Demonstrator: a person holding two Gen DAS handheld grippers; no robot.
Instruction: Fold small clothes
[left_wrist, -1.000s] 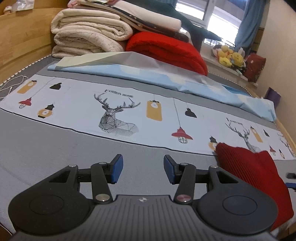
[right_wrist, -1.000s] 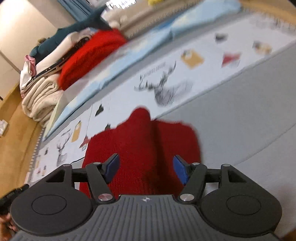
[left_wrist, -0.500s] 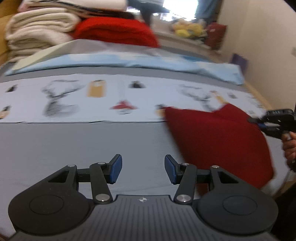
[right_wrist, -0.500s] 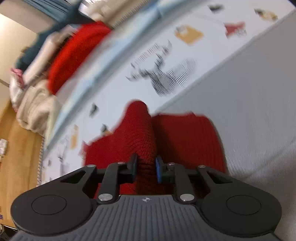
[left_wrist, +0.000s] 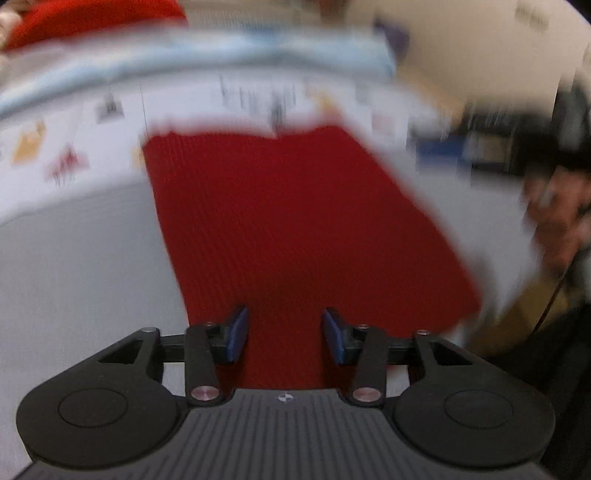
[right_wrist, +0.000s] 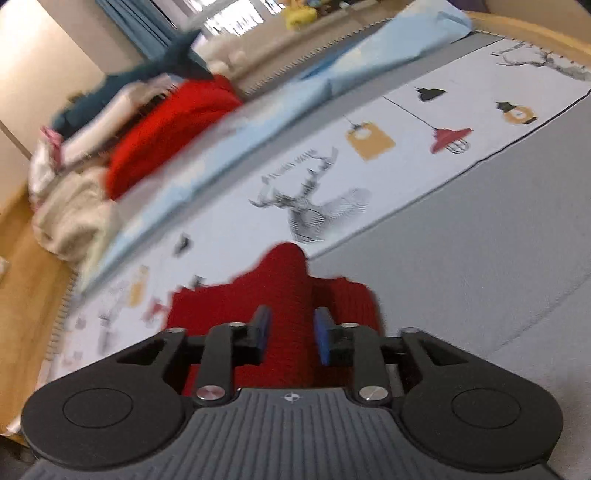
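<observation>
Red knit garment (left_wrist: 295, 229) lay on bed (right_wrist: 480, 277); right gripper (right_wrist: 289, 334) pinched raised ridge toward 12 o'clock. Left gripper (left_wrist: 283, 339) hovered, jaws wide. Fold under way; next likely needs left grasping near hem.

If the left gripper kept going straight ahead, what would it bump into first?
Most likely the red knit cloth. The left gripper is open, and the cloth fills the gap between its fingers and stretches on ahead of it. The picture is blurry, so I cannot tell whether the fingers already touch it.
</observation>
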